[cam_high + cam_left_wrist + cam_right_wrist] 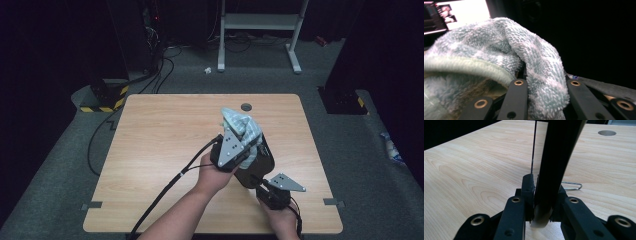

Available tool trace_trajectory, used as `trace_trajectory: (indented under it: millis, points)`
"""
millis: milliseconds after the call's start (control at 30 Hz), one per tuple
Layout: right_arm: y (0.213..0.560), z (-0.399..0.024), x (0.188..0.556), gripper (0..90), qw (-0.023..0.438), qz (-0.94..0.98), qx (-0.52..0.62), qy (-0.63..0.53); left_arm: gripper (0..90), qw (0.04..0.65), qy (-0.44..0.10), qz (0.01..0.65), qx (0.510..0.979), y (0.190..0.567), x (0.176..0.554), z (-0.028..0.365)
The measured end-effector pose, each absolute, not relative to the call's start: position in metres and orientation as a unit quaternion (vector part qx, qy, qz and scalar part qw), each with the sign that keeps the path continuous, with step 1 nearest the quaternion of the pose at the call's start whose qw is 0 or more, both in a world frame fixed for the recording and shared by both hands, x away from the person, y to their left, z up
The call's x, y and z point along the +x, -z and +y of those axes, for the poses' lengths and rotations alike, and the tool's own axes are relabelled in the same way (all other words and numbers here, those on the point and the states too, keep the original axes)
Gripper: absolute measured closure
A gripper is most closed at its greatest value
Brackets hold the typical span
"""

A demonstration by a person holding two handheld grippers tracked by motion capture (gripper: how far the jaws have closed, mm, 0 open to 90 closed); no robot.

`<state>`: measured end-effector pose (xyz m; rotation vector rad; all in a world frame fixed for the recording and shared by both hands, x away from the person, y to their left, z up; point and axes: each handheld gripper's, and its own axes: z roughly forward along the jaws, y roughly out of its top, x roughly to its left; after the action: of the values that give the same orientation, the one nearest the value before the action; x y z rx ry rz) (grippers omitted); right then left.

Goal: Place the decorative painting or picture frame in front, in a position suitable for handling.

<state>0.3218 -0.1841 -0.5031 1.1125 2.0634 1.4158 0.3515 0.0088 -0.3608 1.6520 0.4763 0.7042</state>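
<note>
A pale blue-green terry cloth (242,126) is bunched over the top of a black pan-like object (261,164) held above the wooden table (160,140). My left gripper (239,142) is shut on the cloth (499,45), which drapes between and over its jaws (546,85). From the near right, my right gripper (260,186) is shut on the black object's lower end. In the right gripper view its jaws (543,195) clamp a black, handle-like bar (560,150) with a cream tip (540,220). The cloth hides the object's upper part.
A round cable hole (246,106) sits near the table's far edge. A thin wire loop (573,186) lies on the table just behind the right jaws. Cables (165,192) trail off the near edge. A metal stand (260,30) and boxes stand on the floor beyond.
</note>
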Motion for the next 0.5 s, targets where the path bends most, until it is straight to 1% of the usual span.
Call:
trace_trajectory:
  millis: [100, 233, 367, 500]
  points:
    - [0.503, -0.184, 0.321, 78.4, 0.200, 0.739, 0.398, -0.505, 78.7, 0.597, -0.310, 0.200, 0.713, 0.361, 0.350, 0.006]
    - [0.502, -0.185, 0.321, 78.3, 0.202, 0.738, 0.397, -0.507, 78.7, 0.592, -0.317, 0.216, 0.709, 0.360, 0.363, 0.015]
    - [0.502, -0.185, 0.321, 78.4, 0.202, 0.738, 0.396, -0.508, 78.7, 0.580, -0.323, 0.251, 0.704, 0.363, 0.384, 0.029]
    - [0.502, -0.185, 0.321, 78.3, 0.201, 0.737, 0.396, -0.509, 78.7, 0.556, -0.324, 0.286, 0.710, 0.375, 0.405, 0.044]
